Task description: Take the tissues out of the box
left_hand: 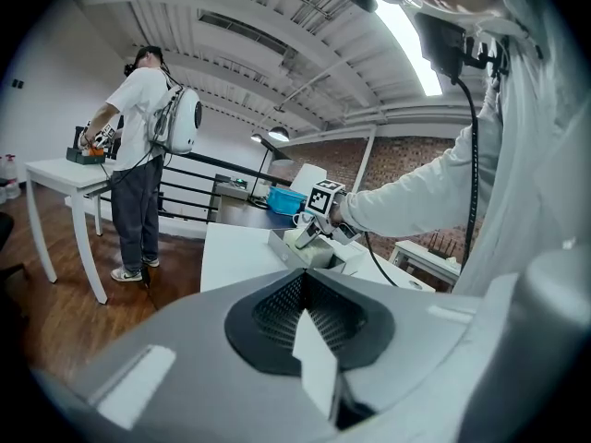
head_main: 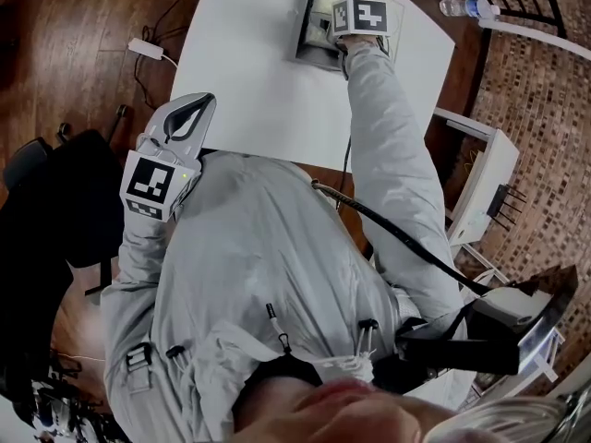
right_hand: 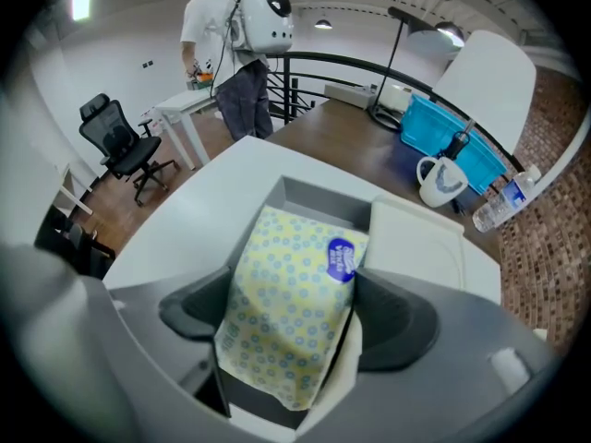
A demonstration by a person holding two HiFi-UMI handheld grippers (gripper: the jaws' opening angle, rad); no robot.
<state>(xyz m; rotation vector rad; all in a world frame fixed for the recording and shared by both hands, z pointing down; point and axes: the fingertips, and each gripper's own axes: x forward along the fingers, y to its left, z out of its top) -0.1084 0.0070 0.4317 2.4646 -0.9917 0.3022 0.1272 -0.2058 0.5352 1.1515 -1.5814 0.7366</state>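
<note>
An open grey box (right_hand: pixel 319 201) stands at the far side of the white table (head_main: pixel 249 90), its lid (right_hand: pixel 416 238) folded out to the right. My right gripper (right_hand: pixel 297 326) is shut on a yellow tissue pack (right_hand: pixel 277 284) with blue dots and a blue label, its top end over the box opening. In the head view the right gripper (head_main: pixel 325 28) reaches over the box (head_main: pixel 309 49). My left gripper (head_main: pixel 189 118) hangs by the table's near left edge, close to my body. Its jaws (left_hand: pixel 305 289) are shut and hold nothing. It looks toward the box (left_hand: pixel 288 245).
Beyond the table stand a blue bin (right_hand: pixel 443 141), a white jug (right_hand: pixel 441 181) and a water bottle (right_hand: pixel 503 206). A person (left_hand: pixel 138 137) with a white backpack works at another table. An office chair (right_hand: pixel 125 146) is at the left, a white shelf (head_main: pixel 480 183) at the right.
</note>
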